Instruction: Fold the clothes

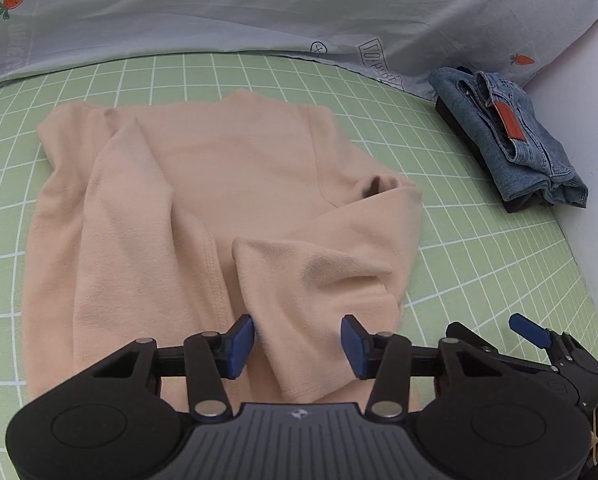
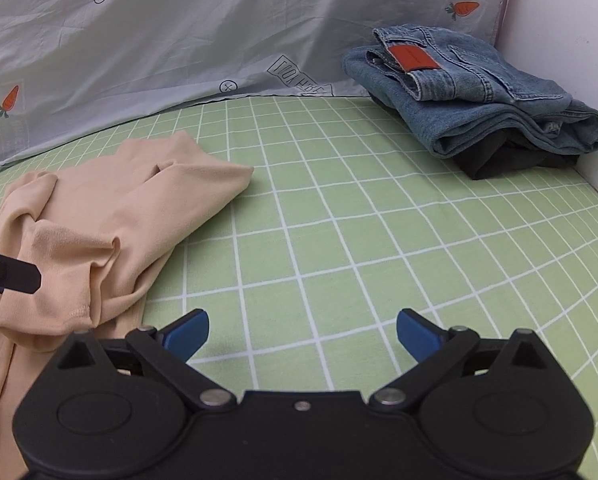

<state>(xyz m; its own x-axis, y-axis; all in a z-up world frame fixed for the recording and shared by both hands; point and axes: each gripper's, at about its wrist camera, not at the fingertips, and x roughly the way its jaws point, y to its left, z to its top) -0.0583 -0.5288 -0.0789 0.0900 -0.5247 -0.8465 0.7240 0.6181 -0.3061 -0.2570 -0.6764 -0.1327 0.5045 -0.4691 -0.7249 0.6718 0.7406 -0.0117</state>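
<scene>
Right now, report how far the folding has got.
Done: jeans sit folded on a dark garment by the wall. In hand: the peach top lies on the green sheet, both sleeves laid inward; the left tool straddles a sleeve end, the right tool is open and empty. Left: folding the body up.

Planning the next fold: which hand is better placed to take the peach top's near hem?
Left. The left gripper has its fingers straddling the peach top at the hem, while the right gripper hangs wide open over bare green sheet.
</scene>
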